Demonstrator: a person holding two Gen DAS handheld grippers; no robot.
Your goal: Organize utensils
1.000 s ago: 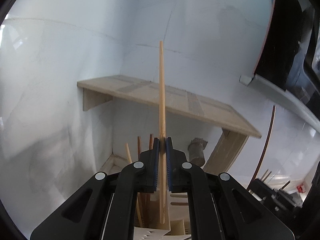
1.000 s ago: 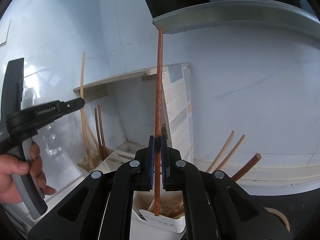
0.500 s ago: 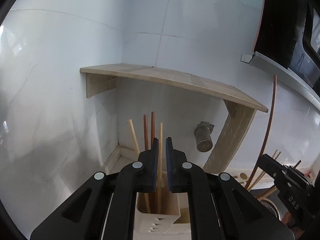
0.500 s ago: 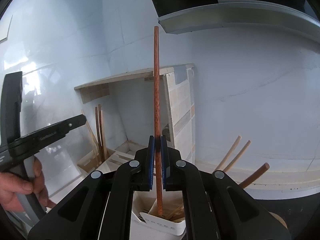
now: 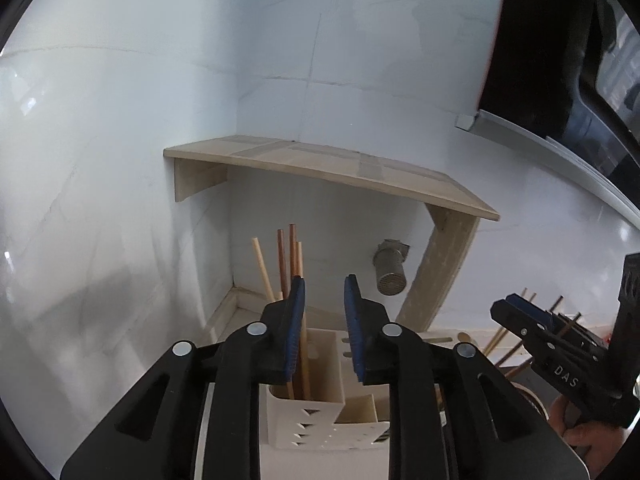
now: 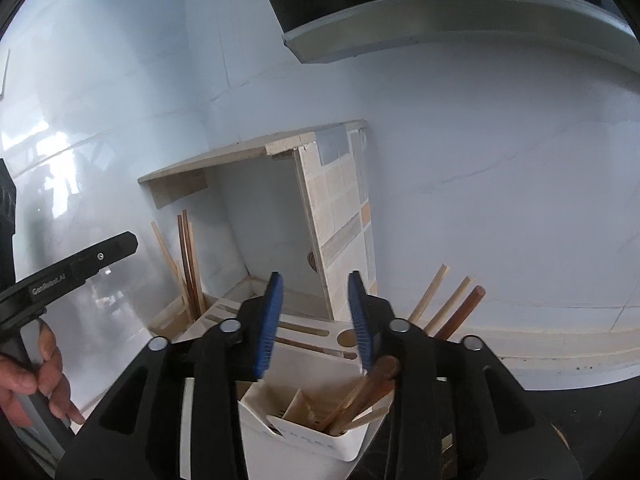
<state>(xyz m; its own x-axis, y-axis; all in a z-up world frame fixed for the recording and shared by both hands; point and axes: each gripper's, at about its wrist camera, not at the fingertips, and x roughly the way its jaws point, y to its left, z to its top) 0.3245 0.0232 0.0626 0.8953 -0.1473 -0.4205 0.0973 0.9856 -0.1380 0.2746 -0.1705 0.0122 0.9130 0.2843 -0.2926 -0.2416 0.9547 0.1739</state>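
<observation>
Left gripper (image 5: 323,330): your jaws have just been opening; they stand apart with nothing pressed between them.
Right gripper (image 6: 316,320): your jaws have also just been opening, wider, and they are empty.
Chopsticks, left (image 5: 289,264): they stand nearly upright in the cream holder (image 5: 306,420), just behind your left pad.
Chopsticks, right (image 6: 362,394): they lean to the right in the white holder (image 6: 304,438), below your jaws.
Handling: I judge the sticks light, stiff, thin and smooth, so they can slip or swing in the pads.
Where to hold: take one stick near its middle, square across the pads.
Risk: a loose stick can tip out of the holder.
</observation>
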